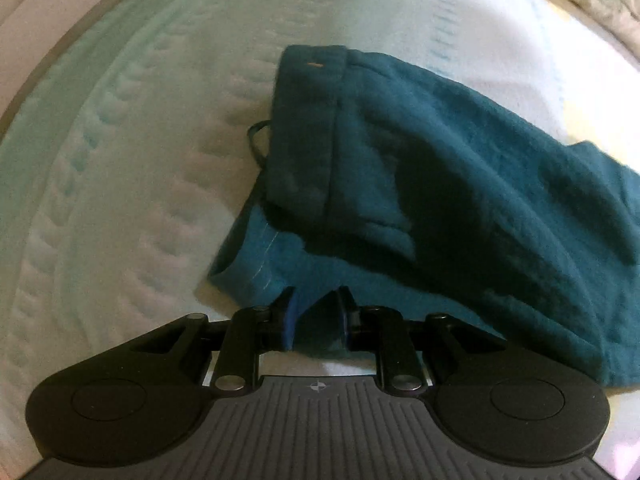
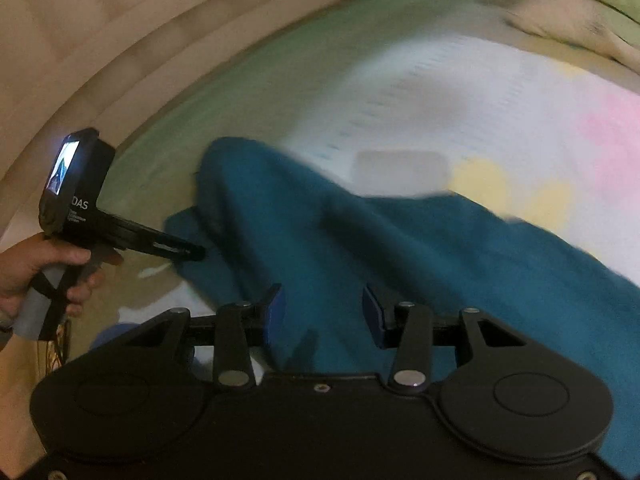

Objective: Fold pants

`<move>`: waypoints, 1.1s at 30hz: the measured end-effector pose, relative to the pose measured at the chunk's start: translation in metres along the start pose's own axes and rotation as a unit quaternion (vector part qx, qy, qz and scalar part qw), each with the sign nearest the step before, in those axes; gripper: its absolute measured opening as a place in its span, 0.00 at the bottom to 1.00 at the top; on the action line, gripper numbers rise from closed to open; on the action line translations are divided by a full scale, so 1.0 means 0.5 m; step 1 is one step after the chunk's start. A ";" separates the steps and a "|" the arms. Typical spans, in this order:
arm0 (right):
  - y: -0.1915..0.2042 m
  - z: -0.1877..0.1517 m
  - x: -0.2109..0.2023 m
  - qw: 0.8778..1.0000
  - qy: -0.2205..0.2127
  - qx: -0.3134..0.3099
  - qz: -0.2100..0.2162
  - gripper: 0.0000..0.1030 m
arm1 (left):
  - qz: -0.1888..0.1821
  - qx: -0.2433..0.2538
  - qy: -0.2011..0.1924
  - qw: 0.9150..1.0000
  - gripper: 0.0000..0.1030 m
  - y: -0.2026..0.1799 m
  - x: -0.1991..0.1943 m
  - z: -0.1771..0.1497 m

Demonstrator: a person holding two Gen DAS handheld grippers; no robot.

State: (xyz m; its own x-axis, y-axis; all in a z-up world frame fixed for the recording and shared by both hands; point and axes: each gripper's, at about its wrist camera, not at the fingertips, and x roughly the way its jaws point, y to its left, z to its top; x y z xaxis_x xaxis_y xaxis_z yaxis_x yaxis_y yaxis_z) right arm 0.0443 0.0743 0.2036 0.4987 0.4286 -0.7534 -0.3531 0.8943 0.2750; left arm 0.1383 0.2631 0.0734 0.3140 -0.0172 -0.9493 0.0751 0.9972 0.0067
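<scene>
Teal pants (image 1: pixel 440 184) lie folded on the bed, with the waistband (image 1: pixel 308 120) toward the far left and a drawstring loop (image 1: pixel 256 136) sticking out beside it. A lower layer's hem reaches toward me. My left gripper (image 1: pixel 316 316) is shut on that near edge, with teal cloth pinched between its blue pads. In the right wrist view the pants (image 2: pixel 400 248) spread across the middle. My right gripper (image 2: pixel 324 312) hovers over them, jaws wide apart and nothing pressed between the pads. A hand (image 2: pixel 36 268) holds the left gripper (image 2: pixel 192 251) at the cloth's left edge.
The pale quilted mattress (image 1: pixel 140 160) has pastel pink and yellow patches (image 2: pixel 520 192). A crumpled blanket or pillow (image 2: pixel 580 12) lies at the far right corner. A beige padded bed edge (image 2: pixel 80 40) curves along the left side.
</scene>
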 end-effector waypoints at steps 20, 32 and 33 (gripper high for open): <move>0.191 0.007 0.239 0.957 -0.007 -0.290 -0.022 0.35 | -0.107 -0.091 -0.028 0.990 0.18 0.139 -0.006 -0.041; 0.132 0.057 0.117 0.984 -0.018 -0.120 0.131 0.05 | -0.082 -0.113 -0.083 0.987 0.18 0.162 -0.083 -0.070; 0.133 0.054 0.121 0.983 -0.006 -0.113 0.143 0.05 | -0.062 -0.114 -0.098 0.987 0.18 0.167 -0.101 -0.073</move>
State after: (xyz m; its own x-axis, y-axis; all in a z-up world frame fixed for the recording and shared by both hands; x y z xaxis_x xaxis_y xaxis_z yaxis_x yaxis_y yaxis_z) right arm 0.0725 0.1633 0.1924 0.3613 0.6616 -0.6570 -0.6474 0.6851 0.3339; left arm 0.0940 0.3500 0.1106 0.4936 -0.1327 -0.8595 -0.0824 0.9767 -0.1982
